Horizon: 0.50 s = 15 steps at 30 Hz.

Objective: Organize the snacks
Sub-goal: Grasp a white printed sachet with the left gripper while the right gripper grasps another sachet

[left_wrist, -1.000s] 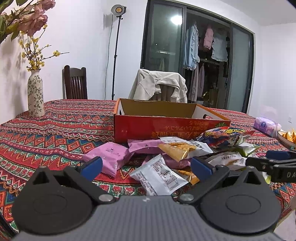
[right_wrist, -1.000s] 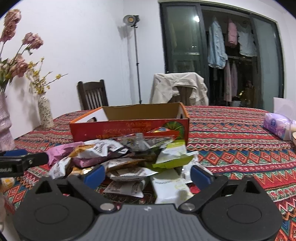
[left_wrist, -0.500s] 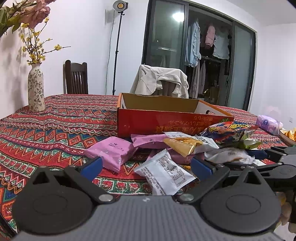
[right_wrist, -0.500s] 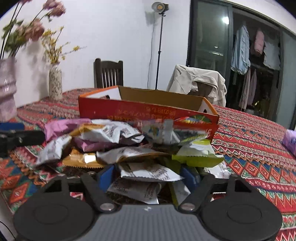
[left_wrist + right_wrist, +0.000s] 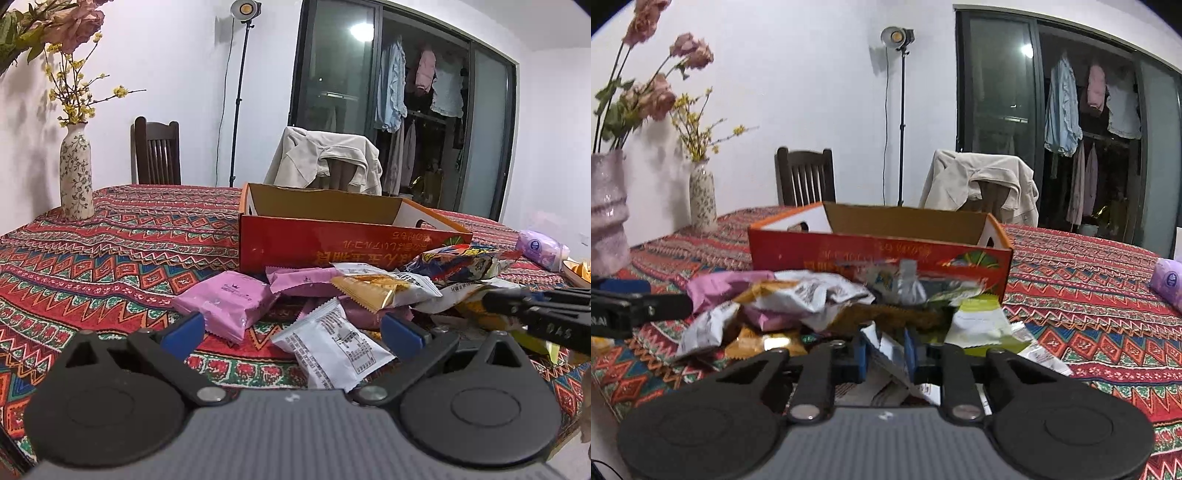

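A pile of snack packets lies on the patterned tablecloth in front of an open red cardboard box (image 5: 332, 243), which also shows in the right wrist view (image 5: 879, 254). My left gripper (image 5: 291, 326) is open, low over a white packet (image 5: 332, 347) and beside a pink packet (image 5: 227, 299). My right gripper (image 5: 884, 350) is shut on a white and silver snack packet (image 5: 886, 341) at the near edge of the pile. The right gripper's fingers (image 5: 532, 308) show at the right of the left wrist view.
A floral vase (image 5: 75, 173) stands at the table's left, with a larger pink vase (image 5: 607, 210) nearer. A purple tissue pack (image 5: 541, 249) and a bowl (image 5: 578, 271) sit at the right. Two chairs stand behind the table, one draped with a jacket (image 5: 328, 162).
My right gripper has moved forward into the pile and closed on a white packet. My left gripper has stayed open and shifted slightly closer to the packets.
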Each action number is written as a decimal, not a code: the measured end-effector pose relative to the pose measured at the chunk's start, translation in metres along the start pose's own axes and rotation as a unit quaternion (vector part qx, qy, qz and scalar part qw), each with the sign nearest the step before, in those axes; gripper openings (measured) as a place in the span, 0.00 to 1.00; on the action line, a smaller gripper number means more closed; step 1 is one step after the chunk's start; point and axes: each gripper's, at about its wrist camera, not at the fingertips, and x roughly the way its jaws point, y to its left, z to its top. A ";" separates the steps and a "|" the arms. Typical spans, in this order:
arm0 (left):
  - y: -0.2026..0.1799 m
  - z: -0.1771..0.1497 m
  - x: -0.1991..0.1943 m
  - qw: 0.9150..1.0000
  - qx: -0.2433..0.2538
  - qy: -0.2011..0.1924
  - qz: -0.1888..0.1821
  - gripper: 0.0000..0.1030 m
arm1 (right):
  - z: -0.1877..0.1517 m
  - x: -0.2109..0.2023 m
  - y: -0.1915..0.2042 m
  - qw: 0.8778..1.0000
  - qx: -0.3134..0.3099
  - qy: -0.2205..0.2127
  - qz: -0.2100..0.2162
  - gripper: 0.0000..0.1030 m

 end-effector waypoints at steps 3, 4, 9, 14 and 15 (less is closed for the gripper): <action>0.000 0.002 0.001 1.000 -0.006 0.005 0.005 1.00 | 0.002 -0.008 -0.005 1.000 0.012 -0.013 0.003 0.06; 0.000 0.003 0.000 1.000 -0.007 0.007 0.009 1.00 | 0.003 -0.011 -0.006 1.000 0.014 -0.018 0.002 0.06; 0.000 0.005 0.002 1.000 -0.013 0.016 0.018 1.00 | 0.002 -0.019 -0.014 0.999 0.029 -0.028 0.003 0.05; -0.002 0.007 0.009 0.999 -0.016 0.030 0.026 1.00 | 0.002 -0.026 -0.018 0.998 0.040 -0.040 0.006 0.05; -0.003 0.007 0.010 0.999 -0.015 0.032 0.028 1.00 | 0.002 -0.029 -0.018 0.998 0.042 -0.044 0.007 0.05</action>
